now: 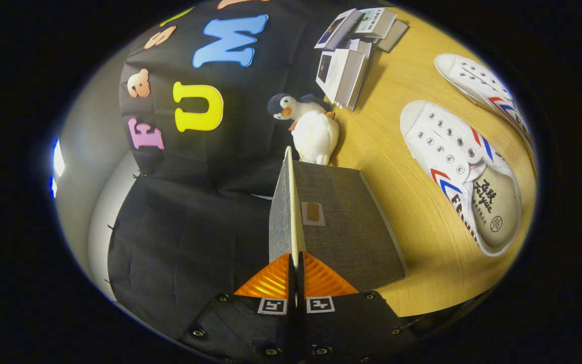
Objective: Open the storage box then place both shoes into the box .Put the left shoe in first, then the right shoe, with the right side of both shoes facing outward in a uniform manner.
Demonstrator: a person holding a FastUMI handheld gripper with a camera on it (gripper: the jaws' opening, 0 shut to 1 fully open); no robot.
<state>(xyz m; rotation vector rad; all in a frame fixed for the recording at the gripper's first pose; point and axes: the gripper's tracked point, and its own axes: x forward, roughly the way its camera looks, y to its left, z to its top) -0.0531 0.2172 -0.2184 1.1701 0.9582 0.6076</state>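
Clearly, the lid of the storage box is gripped edge-on: the jaws of the gripper are clenched on its thin pale rim, both fingers pressed against it, and the grey fabric-covered panel is held raised so that it runs straight ahead from the fingertips. A small tab is seen on its inner face. The lid is judged to be a light, stiff board wrapped in cloth; the textile should give good friction, and the rim near the free edge is the sensible place for it to be held, as it is now.

Both shoes lie on the wooden bench, well to the right of the lid. The nearer shoe and the farther shoe are white canvas, judged light and pliable; a firmer hold is likely to be had at the heel collar or the side wall. A plush penguin sits just beyond the lid, with booklets farther back.
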